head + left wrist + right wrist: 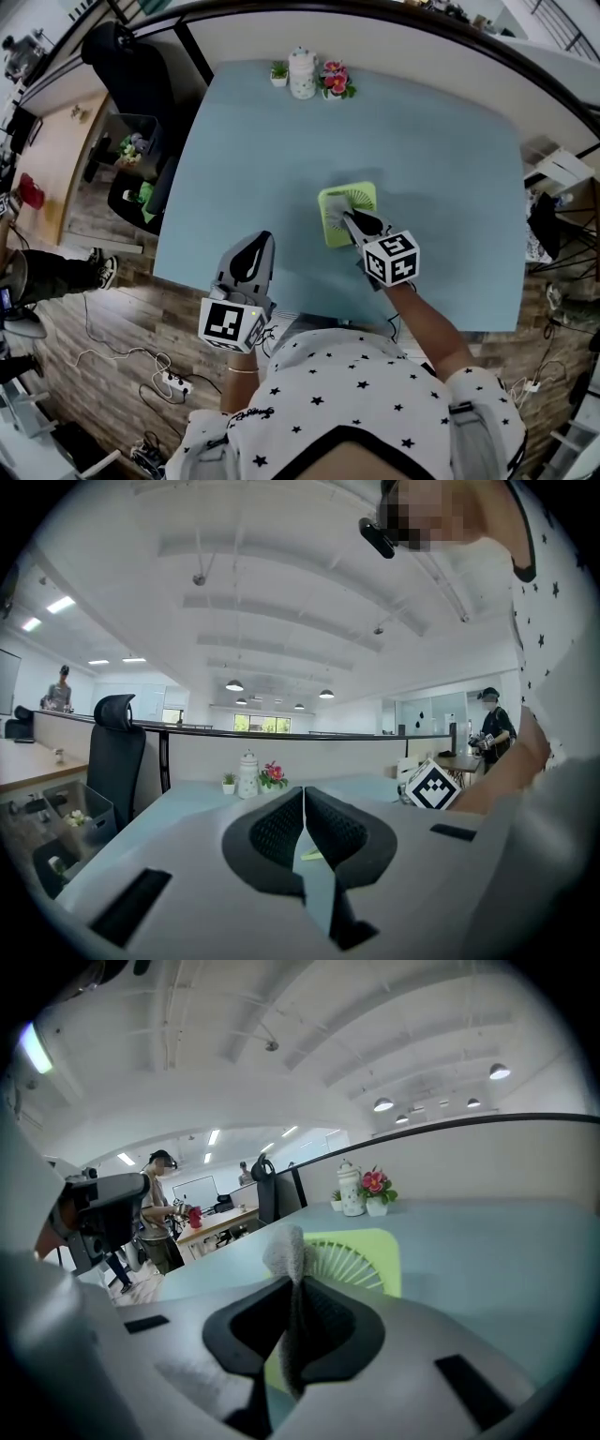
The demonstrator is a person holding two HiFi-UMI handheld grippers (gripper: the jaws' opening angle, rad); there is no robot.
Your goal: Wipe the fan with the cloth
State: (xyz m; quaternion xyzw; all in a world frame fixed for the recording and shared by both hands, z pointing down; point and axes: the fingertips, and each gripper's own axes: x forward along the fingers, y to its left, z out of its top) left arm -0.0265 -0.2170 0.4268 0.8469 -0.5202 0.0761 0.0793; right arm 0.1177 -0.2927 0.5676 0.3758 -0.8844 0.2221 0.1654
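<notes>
The person's star-printed shirt (356, 394) fills the bottom of the head view, and both arms reach forward from it over the pale blue worktop (431, 141). The right claw (341, 218) is clamped shut on a grey cloth (334, 217). In the right gripper view, the cloth (284, 1249) is pinched between the dark pads and its bunched end sticks up beyond the tips of that claw (292, 1283). Just past it is the fan (361, 1255), a small lime-green square with pale radial ribs. In the head view the fan (352, 199) sits near the middle of the worktop, and the cloth covers its left part, though actual contact cannot be confirmed. The left claw (253, 242) hangs over the near left edge of the worktop, apart from the fan. In the left gripper view, the tips of this claw (303, 794) are pressed together with nothing held between them. At the far edge stand a white jar (302, 73), pink flowers (336, 80) and a little green plant (278, 72). A black chair (127, 61) stands off the worktop's left corner.
</notes>
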